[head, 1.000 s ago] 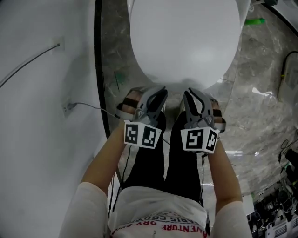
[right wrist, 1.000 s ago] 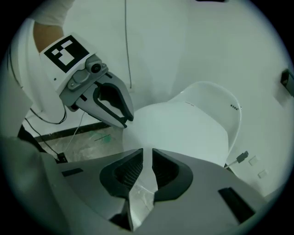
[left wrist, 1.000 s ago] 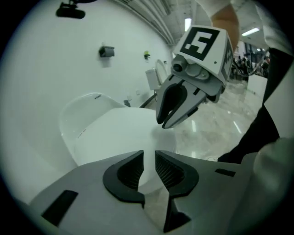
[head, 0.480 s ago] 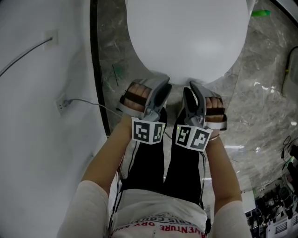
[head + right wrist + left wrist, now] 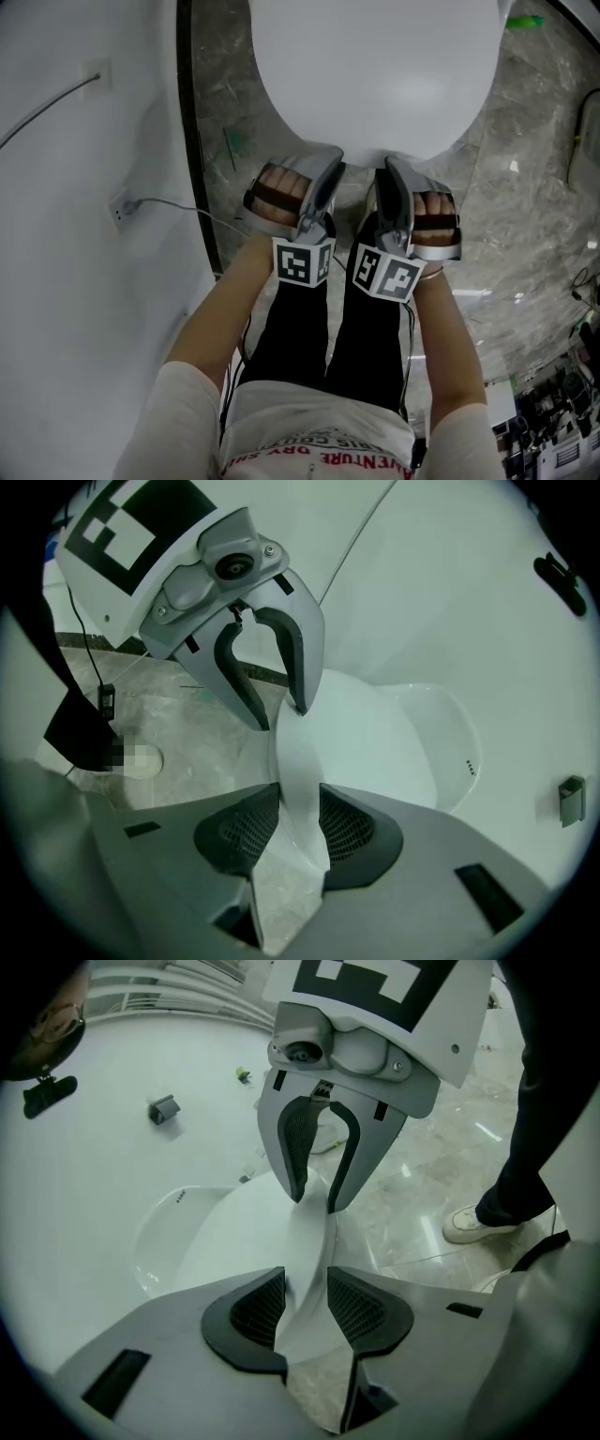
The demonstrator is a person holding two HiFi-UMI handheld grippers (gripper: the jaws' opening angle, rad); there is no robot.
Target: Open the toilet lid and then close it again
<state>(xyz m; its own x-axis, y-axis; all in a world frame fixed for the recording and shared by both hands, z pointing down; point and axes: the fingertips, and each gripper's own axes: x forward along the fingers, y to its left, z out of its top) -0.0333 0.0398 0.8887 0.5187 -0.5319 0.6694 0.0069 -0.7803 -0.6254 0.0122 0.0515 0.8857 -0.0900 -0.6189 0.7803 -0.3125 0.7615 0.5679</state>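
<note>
While the one toilet lid (image 5: 375, 75) lies down over the bowl at the top of the head view, its front rim runs between the fingers of two grippers set side by side. The left gripper (image 5: 330, 167) and the right gripper (image 5: 390, 173) each carry one marker cube, two in all, and each is strapped to one hand.

Against the picture from a second ago, both grippers are rolled so that the strapped hands lie out to the sides, and the two cubes sit closer together. The lid is down as it was then.

Both sets of fingers have just been opening and now stand wide apart. In the left gripper view the fingers (image 5: 255, 1309) have the lid's thin white edge between them without clamping it. In the right gripper view the fingers (image 5: 352, 825) stand the same way, apart with that rim between them.

Grey marbled floor (image 5: 534, 169) surrounds the bowl. One small green object (image 5: 525, 21) lies on it at the upper right. One white wall (image 5: 75, 281) with two outlet plates stands at the left.
</note>
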